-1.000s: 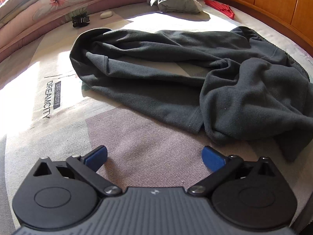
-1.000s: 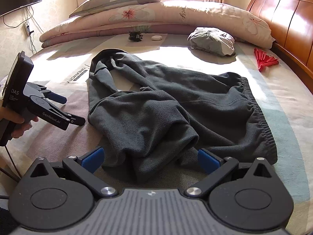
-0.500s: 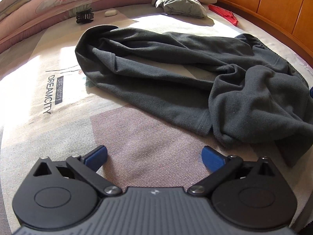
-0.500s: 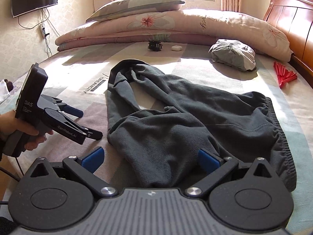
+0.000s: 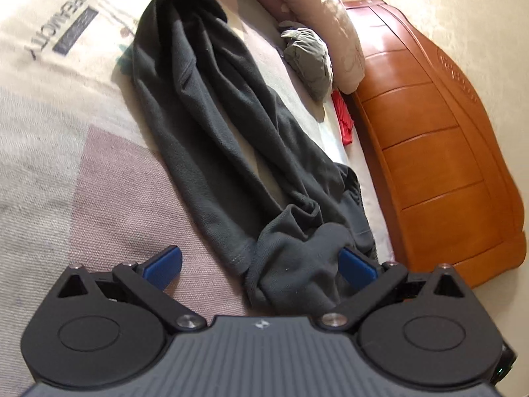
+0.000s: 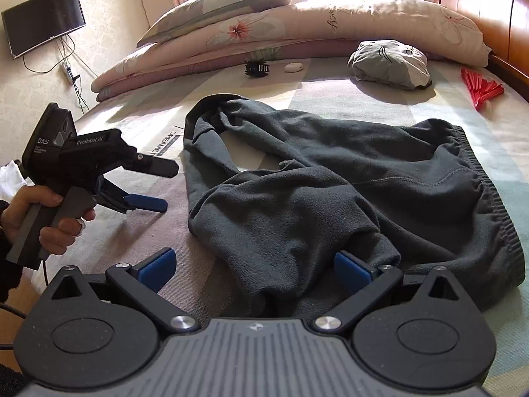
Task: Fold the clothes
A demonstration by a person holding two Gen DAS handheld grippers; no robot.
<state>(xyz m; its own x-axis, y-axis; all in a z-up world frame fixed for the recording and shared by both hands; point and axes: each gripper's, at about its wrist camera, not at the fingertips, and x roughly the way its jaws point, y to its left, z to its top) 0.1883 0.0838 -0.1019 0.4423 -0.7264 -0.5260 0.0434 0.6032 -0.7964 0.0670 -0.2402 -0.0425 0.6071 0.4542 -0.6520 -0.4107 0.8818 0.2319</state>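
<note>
Dark grey trousers (image 6: 330,192) lie crumpled on the bed (image 6: 496,132), between the spread right gripper (image 6: 253,269) and the hand-held, spread left gripper (image 6: 158,185).

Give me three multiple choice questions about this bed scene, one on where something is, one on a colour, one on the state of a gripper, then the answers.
1. Where does the red fan lie?
A. On the bed near the wooden headboard
B. On top of the dark pants
C. Under the TV

2. What colour are the pads on the right gripper?
A. Red
B. Blue
C. Green

3. How is the left gripper set?
A. Shut on the pants
B. Shut on the hair clip
C. Open, holding nothing

Answers:
1. A, the fan sits at the bed's far right edge next to the headboard, clear of the pants.
2. B, both pads show blue in the right wrist view.
3. C, its fingers are spread apart, beside the pants, with nothing between them.
</note>
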